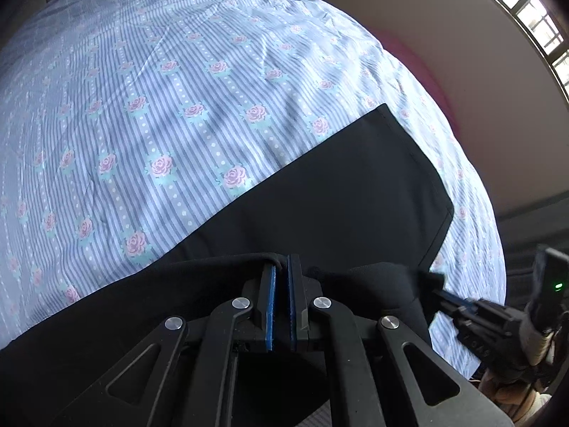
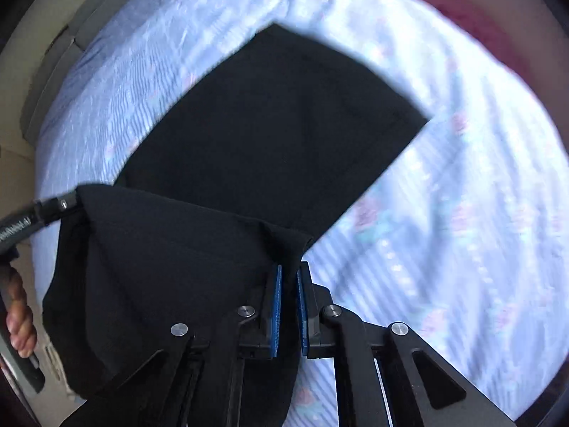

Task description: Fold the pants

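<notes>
Both grippers, left gripper (image 1: 281, 267) and right gripper (image 2: 288, 270), pinch the pants' (image 2: 270, 135) near edge, lifted above the bed (image 1: 160, 106); far end lies flat. Mid-fold: next, carry it across evenly.

- A bed (image 1: 177, 89) fills most of the left wrist view, covered by a sheet (image 1: 220, 71) with pale blue and grey stripes, white dots and pink roses.
- Daylight falls across the sheet, brightest toward its right edge, with soft shadow at the upper left.
- A plain beige wall (image 1: 444, 35) takes up the upper right of the left wrist view.
- A barred window (image 1: 526, 3) curves along the top right corner, bright with daylight.
- A pink surface (image 1: 419, 67) shows between bed edge and wall.
- In the right wrist view, the blurred sheet (image 2: 444, 195) spreads right, and beige flooring (image 2: 14, 163) shows at the left edge.
</notes>
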